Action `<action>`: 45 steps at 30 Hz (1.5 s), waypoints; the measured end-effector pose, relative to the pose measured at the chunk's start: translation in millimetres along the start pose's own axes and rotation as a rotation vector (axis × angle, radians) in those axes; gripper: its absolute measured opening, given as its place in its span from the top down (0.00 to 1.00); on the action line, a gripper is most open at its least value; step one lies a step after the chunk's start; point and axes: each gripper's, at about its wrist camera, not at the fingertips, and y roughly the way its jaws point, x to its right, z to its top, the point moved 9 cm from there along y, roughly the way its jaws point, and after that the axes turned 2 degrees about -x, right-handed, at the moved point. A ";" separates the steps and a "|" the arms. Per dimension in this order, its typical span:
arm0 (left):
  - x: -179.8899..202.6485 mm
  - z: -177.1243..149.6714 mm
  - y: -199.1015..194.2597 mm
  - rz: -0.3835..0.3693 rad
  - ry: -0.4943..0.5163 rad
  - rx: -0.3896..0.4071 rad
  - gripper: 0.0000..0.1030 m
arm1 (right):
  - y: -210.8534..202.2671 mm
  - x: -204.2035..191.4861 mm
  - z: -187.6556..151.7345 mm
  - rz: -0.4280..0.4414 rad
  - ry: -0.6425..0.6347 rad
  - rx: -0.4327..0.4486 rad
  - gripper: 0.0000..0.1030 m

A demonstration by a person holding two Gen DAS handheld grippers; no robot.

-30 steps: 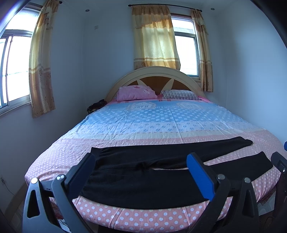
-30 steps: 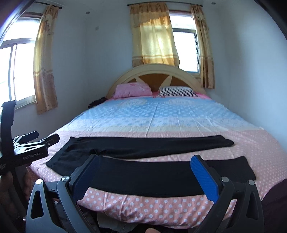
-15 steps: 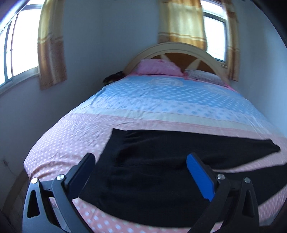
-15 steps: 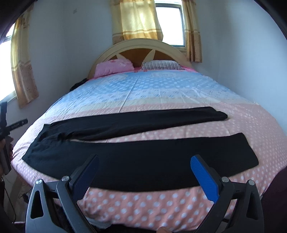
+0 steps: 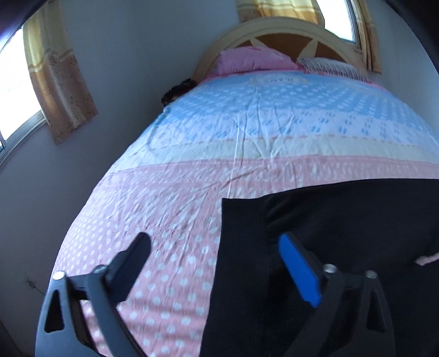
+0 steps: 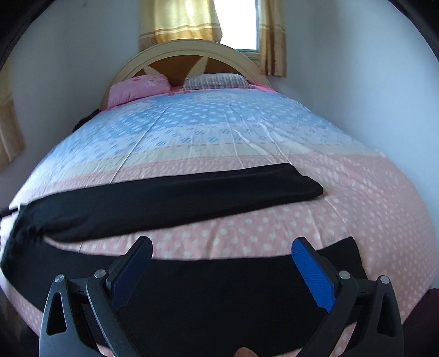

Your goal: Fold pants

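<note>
A home bedroom: a bed (image 6: 356, 192) with polka-dot sheet, arched wooden headboard (image 6: 186, 52), pillows (image 6: 137, 86), and yellow curtains (image 6: 181, 22) over a window.

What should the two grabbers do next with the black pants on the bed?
Probably lower both and pinch the near edge of the black fabric pants: the left gripper, jaws just narrowing, and the open right gripper hang above cloth that lies flat and unfolded.

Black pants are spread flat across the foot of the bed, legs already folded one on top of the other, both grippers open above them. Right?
Not quite. The pants are black and spread across the foot of the bed, but the legs lie apart with pink sheet showing between them, as the right wrist view shows. Left gripper and right gripper are both open.
</note>
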 end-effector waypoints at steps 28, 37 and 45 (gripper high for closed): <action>17.5 20.1 81.6 -0.188 0.008 -0.146 0.83 | 143.7 176.3 87.8 -0.104 0.252 -0.147 0.02; 15.5 22.2 87.8 -0.201 -0.015 -0.134 0.83 | 203.4 161.6 104.5 -0.025 0.231 -0.225 0.02; 23.9 26.1 91.4 -0.143 0.022 -0.154 0.81 | 228.0 148.8 99.7 0.000 0.180 -0.277 0.45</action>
